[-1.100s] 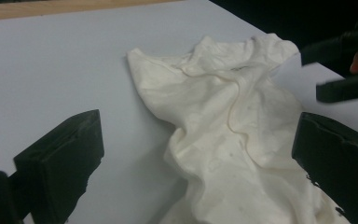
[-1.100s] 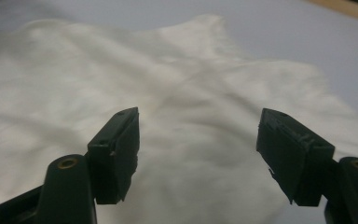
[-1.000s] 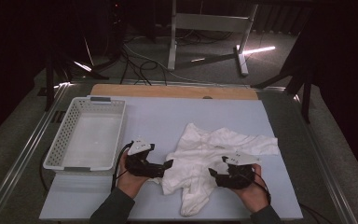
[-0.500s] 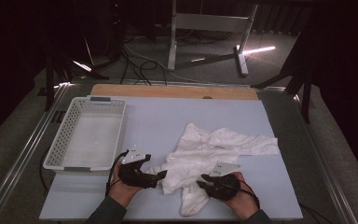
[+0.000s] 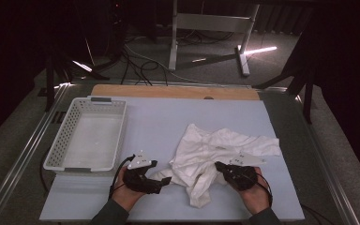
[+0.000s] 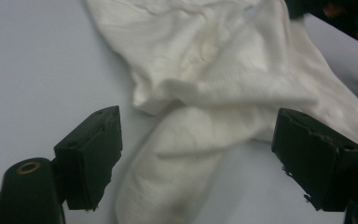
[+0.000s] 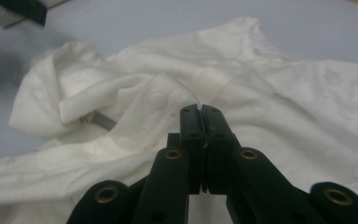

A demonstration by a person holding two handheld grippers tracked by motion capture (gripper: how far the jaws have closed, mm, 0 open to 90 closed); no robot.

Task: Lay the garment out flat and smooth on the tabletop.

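Pinching a thin fold of the cloth [image 7: 242, 116], the right gripper [image 7: 200, 109] has just closed its jaws tight together at the near right of the heap. On the other side the left gripper [image 6: 196, 158] has its jaws spread wide, closing a little, with a rolled lobe of the fabric lying between them untouched. Crumpled and white, the cloth lies on the pale blue mat [image 5: 159, 122], right of the basket [image 5: 63, 140], its long axis running from the near left up toward the far right.
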